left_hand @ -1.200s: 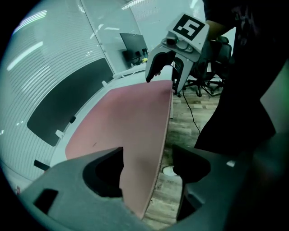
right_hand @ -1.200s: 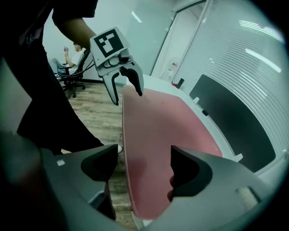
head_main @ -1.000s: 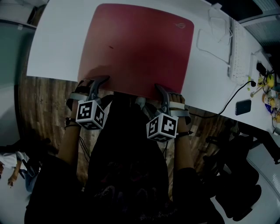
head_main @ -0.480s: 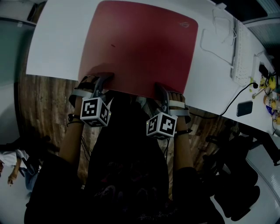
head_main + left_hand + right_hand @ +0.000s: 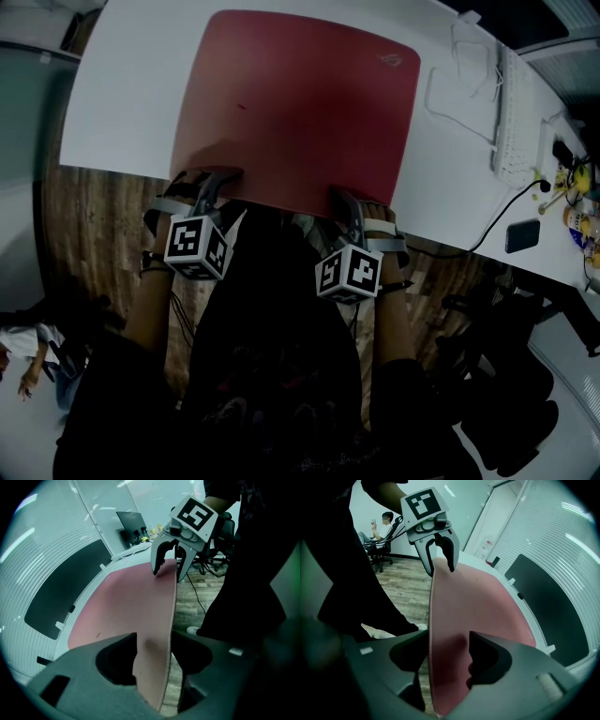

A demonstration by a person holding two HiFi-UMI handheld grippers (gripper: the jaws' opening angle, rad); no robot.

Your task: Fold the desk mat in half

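Grippers (image 5: pixel 154 637) (image 5: pixel 449 634) closing astride mat (image 5: pixel 300 103) edge, seemingly unclamped.

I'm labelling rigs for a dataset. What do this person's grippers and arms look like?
The left gripper and right gripper are dark grey, each with two curved, pointed jaws and a white cube printed with black square markers. Pale straps sit behind the jaws; the person wears dark clothing. Both pairs of jaws have just been closing, with the edge of the desk mat between them.

Red desk mat (image 5: pixel 300 103), white desk (image 5: pixel 122 94), brown wood-grain floor (image 5: pixel 84 225); grey left claw (image 5: pixel 217 178) and right claw (image 5: pixel 345 199) bear black-and-white square markers
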